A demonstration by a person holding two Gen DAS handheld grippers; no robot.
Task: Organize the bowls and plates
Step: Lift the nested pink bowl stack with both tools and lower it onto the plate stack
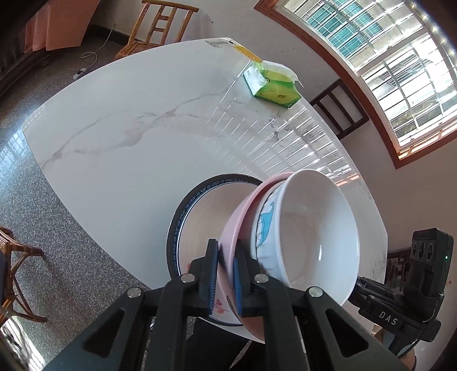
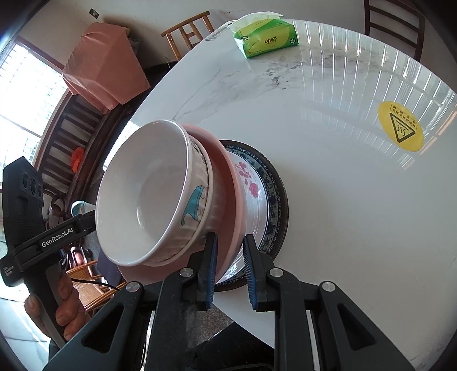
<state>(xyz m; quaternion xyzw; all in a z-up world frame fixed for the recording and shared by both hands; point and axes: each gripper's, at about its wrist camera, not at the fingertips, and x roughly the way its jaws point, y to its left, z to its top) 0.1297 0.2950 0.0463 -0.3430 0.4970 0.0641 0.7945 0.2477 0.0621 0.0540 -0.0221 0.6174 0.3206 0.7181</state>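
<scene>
A stack of dishes stands at the near edge of the white marble table (image 1: pixel 128 120). A blue-rimmed flowered plate (image 1: pixel 194 217) lies lowest, a pink bowl (image 1: pixel 237 217) above it, and a white bowl with a blue picture (image 1: pixel 311 228) sits inside the pink one. My left gripper (image 1: pixel 225 274) is shut on the pink bowl's rim. In the right wrist view the same plate (image 2: pixel 271 194), pink bowl (image 2: pixel 228 182) and white bowl (image 2: pixel 151 194) show. My right gripper (image 2: pixel 230 268) straddles the pink bowl's rim with a gap at the right finger, so it is open.
A green tissue pack (image 1: pixel 271 84) lies at the table's far side, also in the right wrist view (image 2: pixel 265 38). A yellow hot-surface sticker (image 2: pixel 400 125) is on the table. Wooden chairs (image 1: pixel 160 25) stand around the table. A window (image 1: pixel 385 57) is at the right.
</scene>
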